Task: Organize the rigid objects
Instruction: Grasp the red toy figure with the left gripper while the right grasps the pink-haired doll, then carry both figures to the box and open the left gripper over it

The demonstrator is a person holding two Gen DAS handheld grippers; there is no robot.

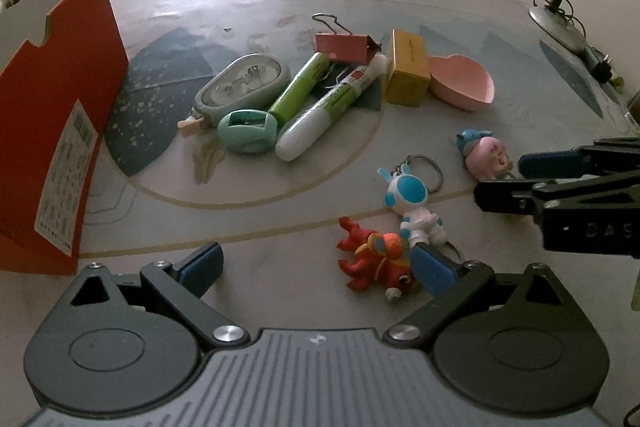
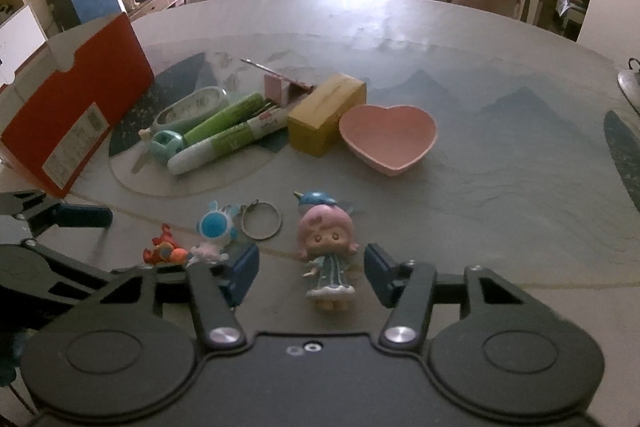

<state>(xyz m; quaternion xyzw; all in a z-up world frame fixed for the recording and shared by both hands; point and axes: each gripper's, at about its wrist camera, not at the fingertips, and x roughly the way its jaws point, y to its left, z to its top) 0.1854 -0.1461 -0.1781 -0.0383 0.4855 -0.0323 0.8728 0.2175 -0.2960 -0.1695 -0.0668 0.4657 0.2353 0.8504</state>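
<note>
1. While the right gripper (image 2: 311, 273) is hanging low over the table (image 2: 500, 155), the pink-haired doll (image 2: 327, 251) is lying between its two blue pads, which are standing apart — a gap is showing on each side of the figure, so nothing is being pinched.
2. The left gripper (image 1: 316, 265) is sitting wide apart too, with the red toy (image 1: 374, 259) lying just inside its right pad and nothing gripped.
3. Just beyond the red toy, the blue-and-white robot keychain (image 1: 414, 203) is lying with its ring pointing away, between the two grippers.
4. Open tabletop is stretching to the right of the doll and ahead of it up to the pink heart dish (image 2: 388, 137); the left side is crowded by the other gripper.
5. Farther back a cluster is sitting close together — a yellow box (image 2: 326, 115) just beside the dish, a white-and-green pen (image 2: 228, 143), a green marker (image 2: 228, 117), a teal sharpener (image 2: 166, 145), a correction tape (image 2: 192, 109) and a pink binder clip (image 2: 280, 87).
6. An orange box (image 2: 80, 111) is standing at the far left edge.
7. The doll is showing a blue hat, a teal dress and pale feet, face up.
</note>
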